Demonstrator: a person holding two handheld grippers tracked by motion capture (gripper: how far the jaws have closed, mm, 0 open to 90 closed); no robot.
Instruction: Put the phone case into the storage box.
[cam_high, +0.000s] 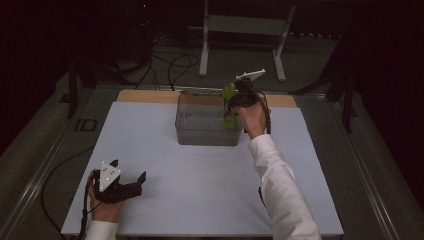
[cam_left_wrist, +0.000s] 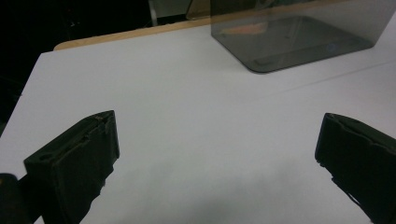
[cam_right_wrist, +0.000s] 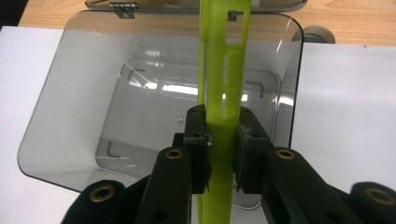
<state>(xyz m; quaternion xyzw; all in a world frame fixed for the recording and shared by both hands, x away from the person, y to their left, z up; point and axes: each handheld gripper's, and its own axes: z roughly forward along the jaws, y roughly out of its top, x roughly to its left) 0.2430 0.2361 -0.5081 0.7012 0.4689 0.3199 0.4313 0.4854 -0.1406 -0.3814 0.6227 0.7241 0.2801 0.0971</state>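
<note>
A clear grey plastic bin (cam_high: 202, 122) stands at the far middle of the white table (cam_high: 200, 185). My right gripper (cam_high: 235, 102) hangs over the bin's right side, shut on a lime-green slotted plastic piece (cam_high: 229, 106). In the right gripper view the two pads clamp the green piece (cam_right_wrist: 223, 84) edge-on above the bin's open mouth (cam_right_wrist: 70, 93). My left gripper (cam_high: 127, 180) rests low near the table's front left corner, open with nothing between its jaws (cam_left_wrist: 219, 158). The left gripper view has the bin (cam_left_wrist: 299, 37) far off at upper right.
A wooden strip (cam_high: 145, 95) runs along the table's far edge. Behind it stand a white metal frame (cam_high: 242, 30) and loose black cables (cam_high: 170, 65) on the floor. A second clear tray's edge (cam_right_wrist: 196, 4) lies behind the bin.
</note>
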